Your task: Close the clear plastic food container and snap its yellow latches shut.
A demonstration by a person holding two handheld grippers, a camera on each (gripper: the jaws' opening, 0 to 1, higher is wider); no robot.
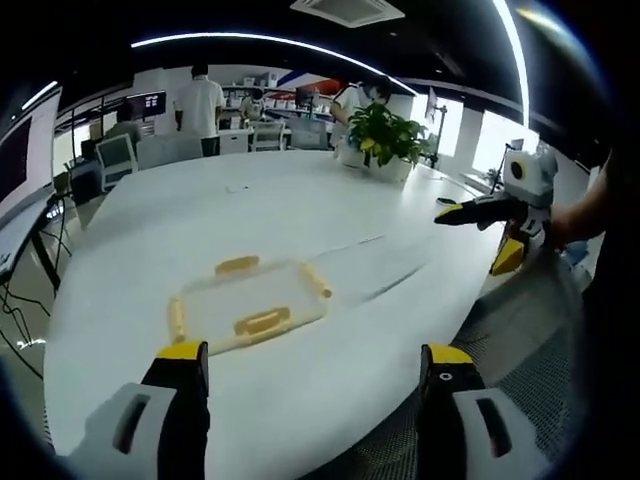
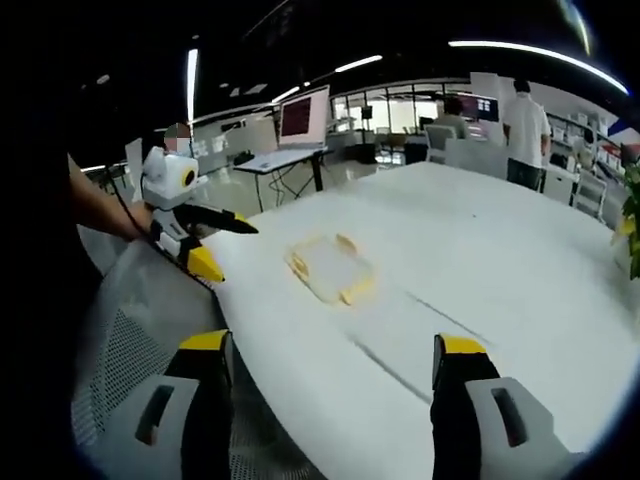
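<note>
You face a big white table [image 1: 300, 220] in an open office, and it takes up most of both views. A mesh chair [image 2: 130, 330] sits at the table's near edge, under your grippers. On the far end stands a potted plant [image 1: 385, 135]. Beyond it are desks, chairs and monitors, with a standing person [image 1: 200, 105] in a white shirt whose back is to you; the same person shows at the top right of the right gripper view.

The container [image 1: 248, 305] lies flat on the table near the edge, between your two grippers and well apart from both. It is clear and low, with a yellow latch on each of its four sides. In the left gripper view it sits just ahead of the left jaw; in the right gripper view it lies ahead and left of centre [image 2: 330, 268]. You cannot tell from here whether the lid is seated or the latches are down.

Your left gripper [image 1: 315, 365] hangs over the table edge with its jaws wide apart and nothing between them. From the right gripper view you see it at the left [image 2: 215, 240], pointing toward the container.

Your right gripper [image 2: 335, 360] also has its jaws spread wide and holds nothing. In the left gripper view it shows at the right [image 1: 475, 235], over the table's rim.
</note>
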